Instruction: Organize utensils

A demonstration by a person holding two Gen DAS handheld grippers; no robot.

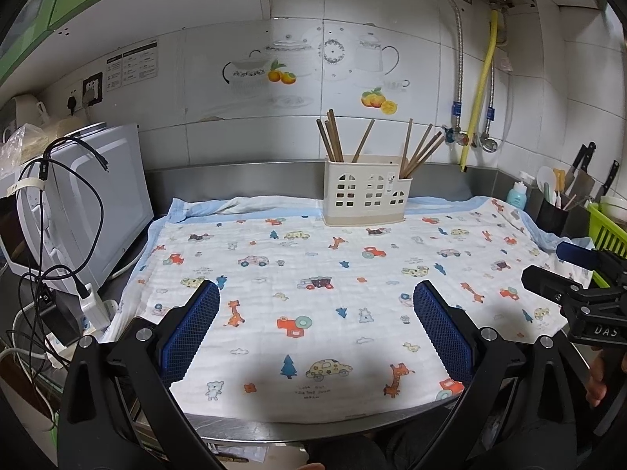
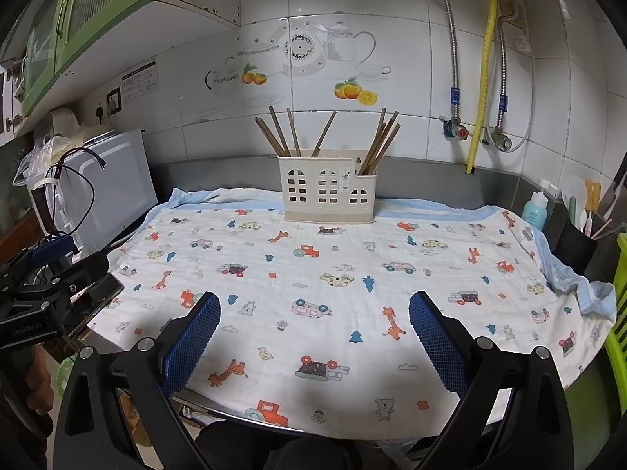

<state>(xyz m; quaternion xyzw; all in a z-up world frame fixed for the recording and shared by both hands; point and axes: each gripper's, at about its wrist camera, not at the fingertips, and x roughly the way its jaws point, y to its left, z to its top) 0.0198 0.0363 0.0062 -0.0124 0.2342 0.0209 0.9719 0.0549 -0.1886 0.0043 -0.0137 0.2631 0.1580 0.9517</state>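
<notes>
A cream utensil holder point(image 1: 366, 192) point(image 2: 328, 190) with window cut-outs stands at the back of a cartoon-print cloth point(image 1: 333, 286) point(image 2: 333, 286). Several brown chopsticks point(image 1: 333, 135) point(image 2: 280, 133) lean in its left compartment and several more point(image 1: 421, 147) point(image 2: 382, 139) in its right one. My left gripper point(image 1: 315, 327) hovers open over the near part of the cloth, holding nothing. My right gripper point(image 2: 313, 329) is also open and empty, over the cloth's near edge. Each gripper shows at the side of the other's view.
A white microwave point(image 1: 98, 203) point(image 2: 109, 188) with dangling cables stands at the left. At the right are a black cup of tools point(image 1: 552, 211) point(image 2: 576, 243), a blue bottle point(image 2: 535, 207), knives point(image 1: 588, 176) and a green rack point(image 1: 609, 235). A steel backsplash and tiled wall rise behind.
</notes>
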